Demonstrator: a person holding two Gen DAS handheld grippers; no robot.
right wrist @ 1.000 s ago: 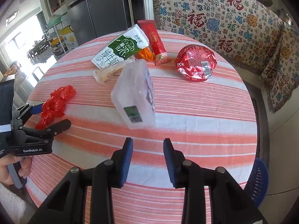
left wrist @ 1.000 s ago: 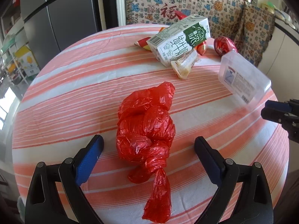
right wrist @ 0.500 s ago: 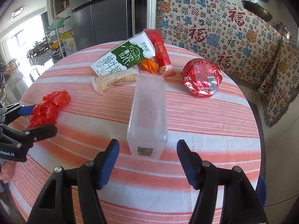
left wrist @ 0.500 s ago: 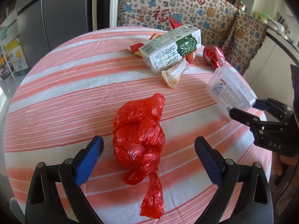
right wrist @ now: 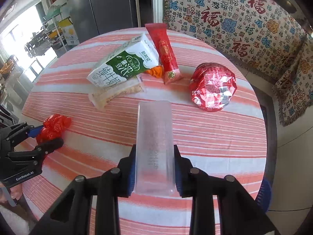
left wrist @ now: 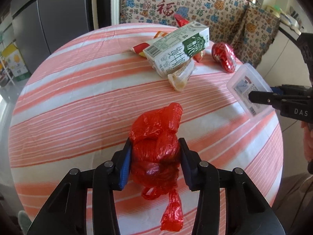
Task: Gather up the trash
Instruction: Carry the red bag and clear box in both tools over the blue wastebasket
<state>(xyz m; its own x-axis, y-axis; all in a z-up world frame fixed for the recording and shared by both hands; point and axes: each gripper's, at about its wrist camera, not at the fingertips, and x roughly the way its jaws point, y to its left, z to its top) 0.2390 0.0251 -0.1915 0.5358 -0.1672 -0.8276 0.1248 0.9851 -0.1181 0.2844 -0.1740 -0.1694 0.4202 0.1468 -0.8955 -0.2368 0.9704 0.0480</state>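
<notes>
Box [right wrist: 154, 148] base behind jaws

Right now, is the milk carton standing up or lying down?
Lying down. The milk carton rests on its long side on the striped table.

milk carton [right wrist: 125, 66]: "Cloud", large Chinese characters "纯牛奶", barcode on its end | left gripper [right wrist: 49, 137] body: "GenRobot.AI" | right gripper [left wrist: 260, 98] body: "DAS" | wall cloth [right wrist: 234, 19]: repeated "福" | clear plastic box [right wrist: 154, 152]: faint embossed digits, unreadable; printed label with barcode | red foil lid [right wrist: 213, 86]: Coca-Cola script, barcode
</notes>
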